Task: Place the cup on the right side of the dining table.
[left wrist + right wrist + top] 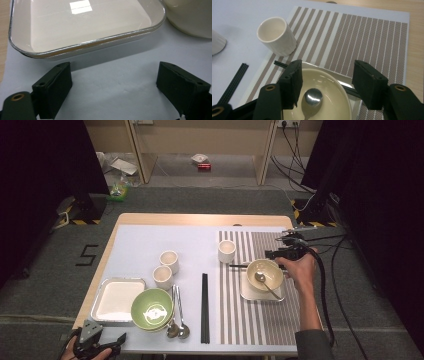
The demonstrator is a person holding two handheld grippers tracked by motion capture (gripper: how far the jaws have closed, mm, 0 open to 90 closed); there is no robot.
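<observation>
Now, at the near left corner of the table (150, 236), the left gripper (95, 343) sits with its jaws spread and nothing between them; the square tray (30, 51) lies just beyond, toward twelve o'clock in the left gripper view.

Over at the right, the right gripper (280, 254) hangs above the far rim of the cream bowl (272, 270), jaws spread and pinching nothing, with the bowl's rim below the gap in the right gripper view. One spoon (312, 97) lies inside that bowl, which sits on a square plate (247, 292) on the striped placemat (352, 35).

Counting near to far: one green bowl (152, 309), two spoons (178, 327) just right of it, one pair of black chopsticks (204, 307) at the middle, then three small cups, two (165, 270) side by side and one (276, 35) at ten o'clock from the cream bowl. A second dark chopstick pair (280, 64) pokes from under the plate.
</observation>
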